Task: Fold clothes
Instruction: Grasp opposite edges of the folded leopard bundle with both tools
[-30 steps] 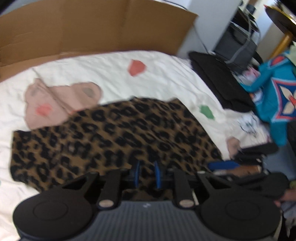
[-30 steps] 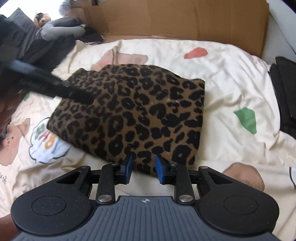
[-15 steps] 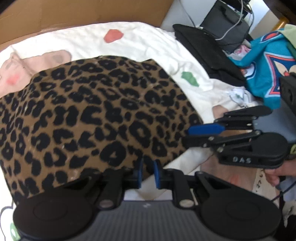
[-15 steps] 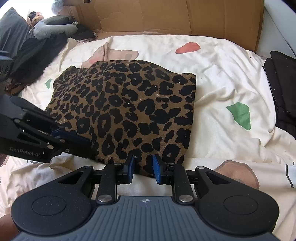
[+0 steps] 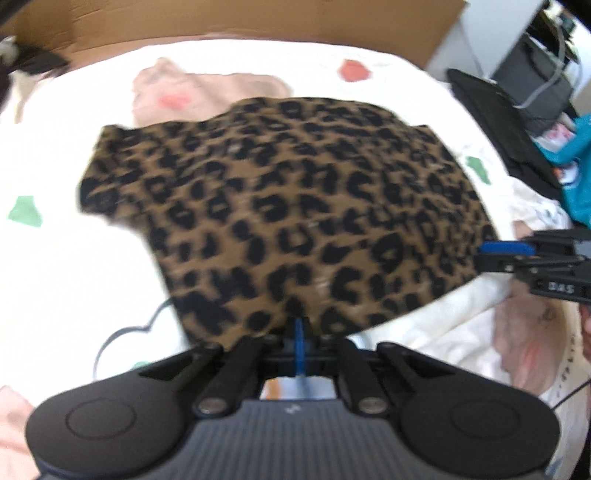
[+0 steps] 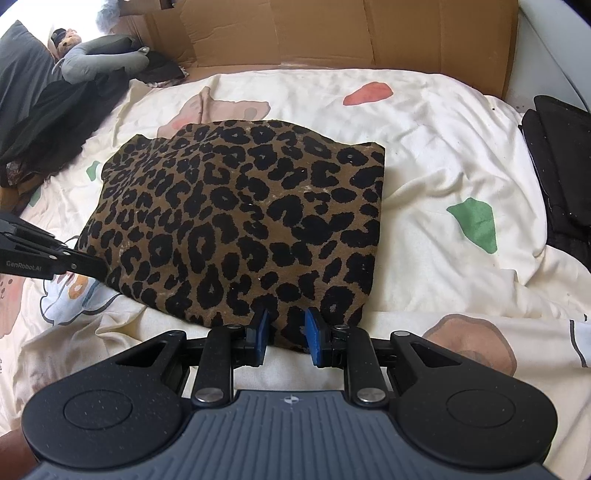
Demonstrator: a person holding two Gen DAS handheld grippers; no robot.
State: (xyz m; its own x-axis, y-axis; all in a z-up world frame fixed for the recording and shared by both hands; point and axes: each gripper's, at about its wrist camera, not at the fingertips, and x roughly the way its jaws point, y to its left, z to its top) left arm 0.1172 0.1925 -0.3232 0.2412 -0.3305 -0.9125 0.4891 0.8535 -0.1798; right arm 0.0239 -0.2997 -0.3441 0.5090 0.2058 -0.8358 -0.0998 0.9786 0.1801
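Observation:
A leopard-print garment (image 6: pixel 243 221) lies folded on the cream patterned bed sheet (image 6: pixel 443 155); it also shows in the left wrist view (image 5: pixel 295 214). My left gripper (image 5: pixel 299 334) is shut on the garment's near edge. It shows in the right wrist view (image 6: pixel 92 266) touching the garment's left side. My right gripper (image 6: pixel 286 334) is partly open, its blue pads (image 6: pixel 261 334) either side of the garment's near right edge. It shows in the left wrist view (image 5: pixel 491 254) at the garment's right edge.
A cardboard sheet (image 6: pixel 332 33) stands behind the bed. Dark clothes and a grey plush toy (image 6: pixel 99 59) lie at the left. A black garment (image 6: pixel 565 177) lies at the right edge. Teal clothing (image 5: pixel 576 162) lies beyond it.
My left gripper has shut on the garment's near edge and swung left, so the view is blurred. My right gripper has moved closer to the garment's near right edge, still partly open.

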